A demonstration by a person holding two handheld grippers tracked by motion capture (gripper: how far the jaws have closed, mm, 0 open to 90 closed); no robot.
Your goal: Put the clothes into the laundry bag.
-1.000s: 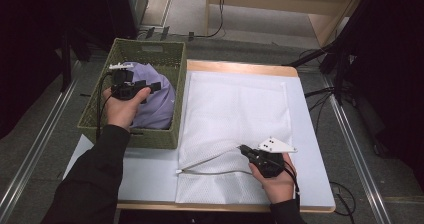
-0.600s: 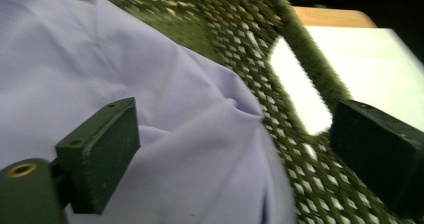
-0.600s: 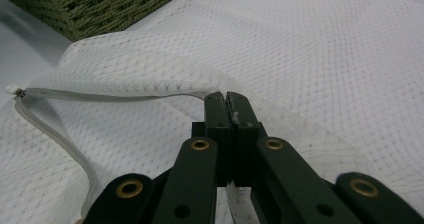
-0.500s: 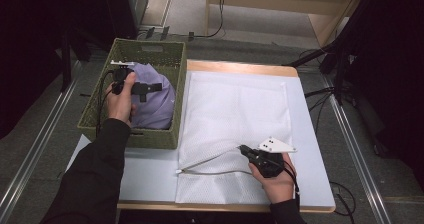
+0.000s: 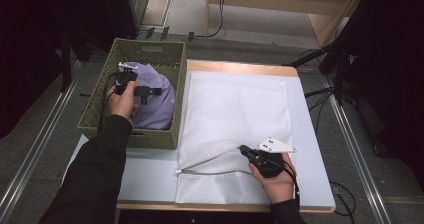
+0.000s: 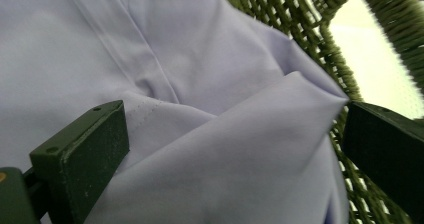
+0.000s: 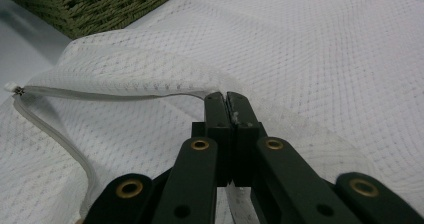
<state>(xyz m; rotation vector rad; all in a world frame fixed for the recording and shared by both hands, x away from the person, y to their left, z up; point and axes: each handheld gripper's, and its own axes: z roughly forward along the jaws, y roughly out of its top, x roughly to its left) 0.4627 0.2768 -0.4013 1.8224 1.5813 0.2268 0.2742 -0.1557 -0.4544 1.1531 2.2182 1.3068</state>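
The right gripper [image 5: 248,150] pinches the upper edge of the mesh bag [image 5: 235,119] on the table, holding its mouth open. The left gripper [image 6: 235,149], its jaws just opened wide, straddles a fold of the purple garment [image 5: 155,104] in the basket [image 5: 150,51]. Grabbing it and bagging it remain.

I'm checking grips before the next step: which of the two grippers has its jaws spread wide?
The left gripper, over the lilac cloth in the green basket, jaws wide apart. The right gripper is shut on the white mesh bag's opening edge.
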